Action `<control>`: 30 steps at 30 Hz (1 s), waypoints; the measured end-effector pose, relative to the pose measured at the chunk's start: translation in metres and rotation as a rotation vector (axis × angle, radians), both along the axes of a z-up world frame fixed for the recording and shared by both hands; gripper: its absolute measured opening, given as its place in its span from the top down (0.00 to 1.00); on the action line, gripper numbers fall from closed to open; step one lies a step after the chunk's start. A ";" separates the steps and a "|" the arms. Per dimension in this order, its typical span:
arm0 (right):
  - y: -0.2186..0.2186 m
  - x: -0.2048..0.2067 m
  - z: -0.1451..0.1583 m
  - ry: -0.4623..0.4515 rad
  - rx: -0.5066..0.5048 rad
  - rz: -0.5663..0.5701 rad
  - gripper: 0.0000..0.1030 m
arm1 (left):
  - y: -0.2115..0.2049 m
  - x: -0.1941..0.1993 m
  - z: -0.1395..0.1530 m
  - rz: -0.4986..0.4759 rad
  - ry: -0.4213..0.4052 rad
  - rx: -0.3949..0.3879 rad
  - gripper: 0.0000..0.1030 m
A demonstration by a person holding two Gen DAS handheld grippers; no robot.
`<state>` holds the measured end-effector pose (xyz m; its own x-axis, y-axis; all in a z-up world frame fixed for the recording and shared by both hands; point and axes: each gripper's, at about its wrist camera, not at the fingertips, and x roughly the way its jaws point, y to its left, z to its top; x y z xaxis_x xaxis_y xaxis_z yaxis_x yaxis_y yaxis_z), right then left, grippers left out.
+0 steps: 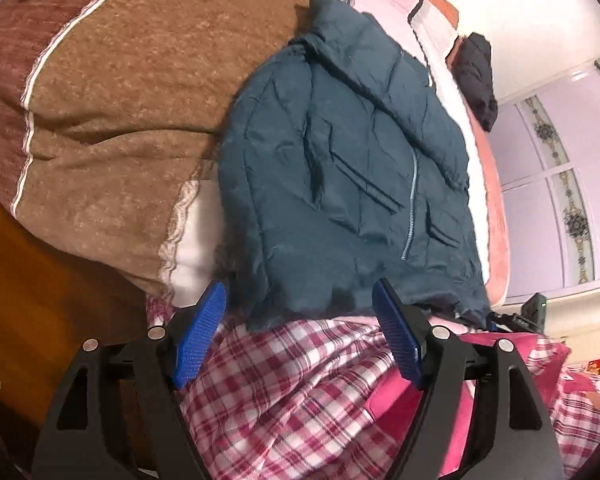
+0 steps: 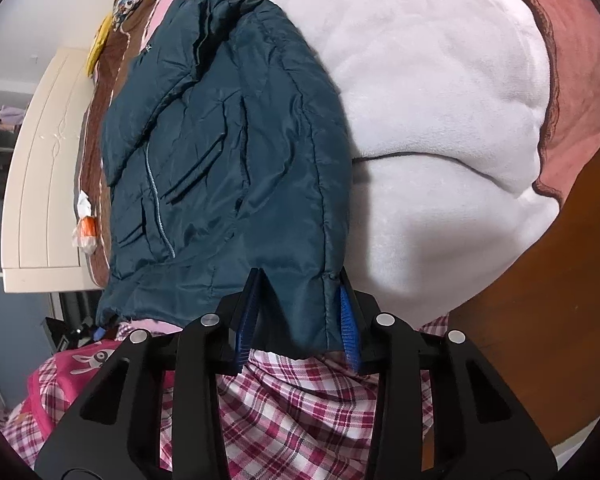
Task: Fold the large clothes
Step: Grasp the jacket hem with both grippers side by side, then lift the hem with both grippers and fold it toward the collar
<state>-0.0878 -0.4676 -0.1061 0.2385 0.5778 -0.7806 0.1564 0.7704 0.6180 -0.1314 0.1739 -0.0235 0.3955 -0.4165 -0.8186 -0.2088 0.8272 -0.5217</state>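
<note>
A dark teal padded jacket lies front-up on the bed, zipper shut, one sleeve folded across its chest. It also shows in the right wrist view. My left gripper is open at the jacket's bottom hem, its blue pads on either side of the hem edge and holding nothing. My right gripper is partly open, with the cuff end of the jacket's sleeve between its blue pads; the pads do not press the cloth.
A brown blanket lies left of the jacket, a white plush blanket right of it. Red-checked cloth hangs below both grippers. A black garment lies at the bed's far edge. A cream cupboard and wardrobe doors stand beyond.
</note>
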 end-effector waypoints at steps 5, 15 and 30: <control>-0.002 -0.002 0.003 -0.024 0.026 0.005 0.78 | -0.007 0.009 -0.007 -0.020 0.034 0.023 0.77; -0.013 0.007 0.053 -0.209 0.153 -0.053 0.90 | -0.006 0.022 0.049 -0.020 -0.176 0.015 0.92; -0.012 0.156 0.202 -0.479 0.225 -0.079 0.90 | 0.009 0.162 0.181 0.061 -0.511 0.048 0.92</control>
